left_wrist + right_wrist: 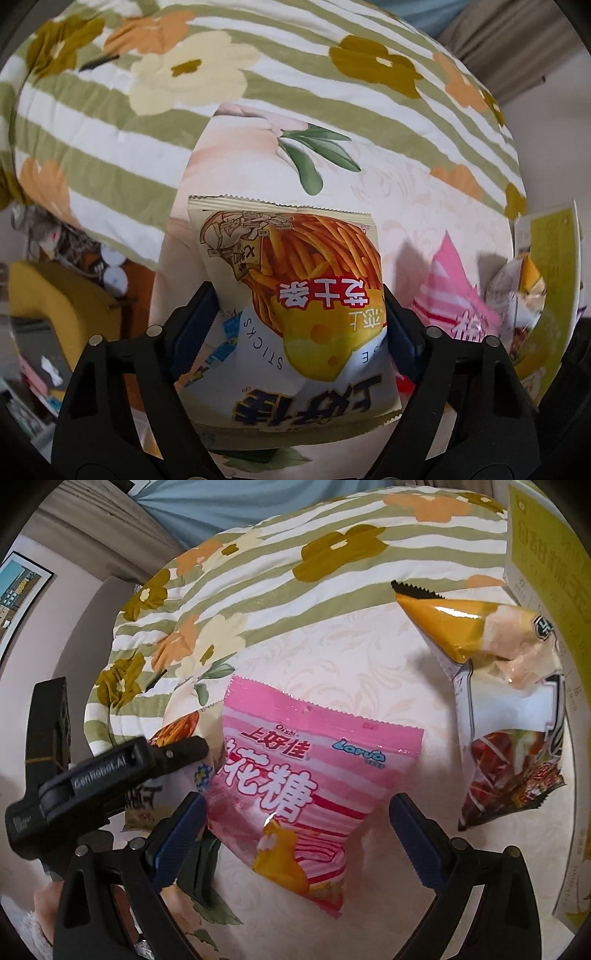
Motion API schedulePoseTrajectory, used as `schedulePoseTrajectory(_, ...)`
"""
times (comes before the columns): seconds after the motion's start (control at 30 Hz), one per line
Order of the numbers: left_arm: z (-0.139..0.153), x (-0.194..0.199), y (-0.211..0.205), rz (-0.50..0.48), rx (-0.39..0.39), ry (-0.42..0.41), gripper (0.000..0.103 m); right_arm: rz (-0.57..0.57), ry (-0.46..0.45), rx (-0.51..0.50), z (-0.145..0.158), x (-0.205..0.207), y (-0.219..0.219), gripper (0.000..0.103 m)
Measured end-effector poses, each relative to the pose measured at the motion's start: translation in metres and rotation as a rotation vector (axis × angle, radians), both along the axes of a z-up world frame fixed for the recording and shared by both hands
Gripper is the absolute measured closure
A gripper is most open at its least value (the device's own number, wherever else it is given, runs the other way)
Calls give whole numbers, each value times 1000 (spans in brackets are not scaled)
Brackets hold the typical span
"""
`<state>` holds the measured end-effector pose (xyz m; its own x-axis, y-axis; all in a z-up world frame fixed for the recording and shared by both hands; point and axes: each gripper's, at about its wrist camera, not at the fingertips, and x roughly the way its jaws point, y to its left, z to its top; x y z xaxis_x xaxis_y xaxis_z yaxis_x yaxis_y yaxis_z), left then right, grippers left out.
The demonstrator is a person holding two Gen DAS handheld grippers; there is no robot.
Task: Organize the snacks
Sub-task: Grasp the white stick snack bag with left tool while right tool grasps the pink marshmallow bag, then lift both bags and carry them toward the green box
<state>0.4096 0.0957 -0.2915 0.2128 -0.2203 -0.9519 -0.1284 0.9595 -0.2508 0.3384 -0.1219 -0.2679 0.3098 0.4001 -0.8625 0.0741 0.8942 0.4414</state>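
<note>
Pinching a pale bag of cheese sticks [295, 306] between its two blue-padded fingers, the left gripper [299, 321] held the snack over a cream, leaf-printed bedspread [399, 192], the bag's serrated top edge pointing toward a green-striped floral quilt [258, 92] that bounded the far side of the bedspread. To the bag's right, a pink marshmallow bag [295, 794] lay flat near the middle of the cream surface, its sealed top toward the quilt, printed with pink and red stripes and white-edged Chinese characters. The right gripper [299, 830] stood spread wide around the lower half of that pink bag, its left pad at the bag's edge and its right pad clear of it. Farther right, a crumpled white-and-orange snack bag [509, 709], its zigzag corner raised, rested against a yellow-green carton [543, 546] at the bedspread's right edge. Bare cream fabric lay open between the pink bag and the crumpled one, and between the pink bag and the quilt. The left side of the bedspread dropped off toward a yellow chair [40, 291].
</note>
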Motion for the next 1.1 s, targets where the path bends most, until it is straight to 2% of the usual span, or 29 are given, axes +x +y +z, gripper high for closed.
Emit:
schedulePoseTrajectory(0.17, 2, -4, 5, -15, -6, 0, 24, 11, -1, 5, -3, 6, 6, 5)
schedulePoseTrajectory(0.33, 3, -9, 11, -22, -6, 4, 25, 30, 26, 26, -11, 7, 13, 28)
schedulePoseTrajectory(0.47, 9, -11, 14, -40, -22, -12, 31, 50, 9, -3, -8, 4, 18, 33)
schedulePoseTrajectory(0.53, 12, -12, 14, -51, -32, -22, 38, 56, 0, -15, -5, 2, 19, 35)
schedulePoseTrajectory(0.63, 16, -13, 13, -72, -45, -37, 44, 56, -21, -39, 1, 0, 20, 36)
schedulePoseTrajectory(0.87, 22, -15, 15, -100, -76, -58, 47, 36, -55, -65, 14, -11, 20, 36)
schedulePoseTrajectory(1.1, 55, -23, 13, -142, -110, -126, 48, 34, -114, -107, 38, -22, 24, 36)
